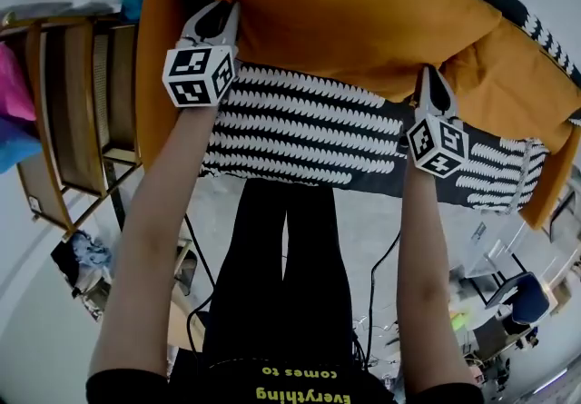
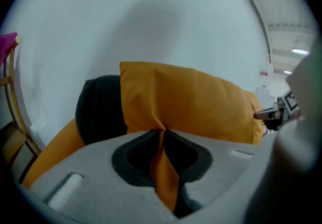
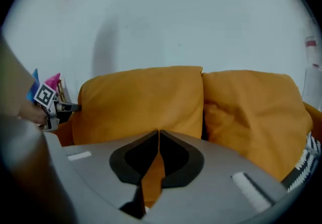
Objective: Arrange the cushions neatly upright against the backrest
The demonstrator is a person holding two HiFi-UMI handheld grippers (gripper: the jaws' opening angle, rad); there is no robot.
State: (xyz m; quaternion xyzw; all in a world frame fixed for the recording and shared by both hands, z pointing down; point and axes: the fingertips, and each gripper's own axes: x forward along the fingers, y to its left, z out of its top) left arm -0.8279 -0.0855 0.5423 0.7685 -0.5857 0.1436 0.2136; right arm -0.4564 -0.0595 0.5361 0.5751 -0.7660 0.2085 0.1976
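In the head view a large orange cushion (image 1: pixel 345 3) hangs over the sofa, held by its lower edge. My left gripper (image 1: pixel 221 10) is shut on its left part and my right gripper (image 1: pixel 434 77) on its right part. In the left gripper view a fold of the orange cushion (image 2: pixel 191 102) is pinched between the shut jaws of the left gripper (image 2: pixel 162 133). In the right gripper view the right gripper (image 3: pixel 157 135) pinches orange fabric of the same cushion (image 3: pixel 141 102). A second orange cushion (image 3: pixel 251 107) leans beside it on the right.
The sofa seat carries a black-and-white patterned cover (image 1: pixel 300 130), and the sofa's arm (image 1: pixel 152 75) is orange. A black pad (image 2: pixel 100 112) stands behind the cushion at the left. A wooden rack (image 1: pixel 73 112) stands left of the sofa. A white wall is behind.
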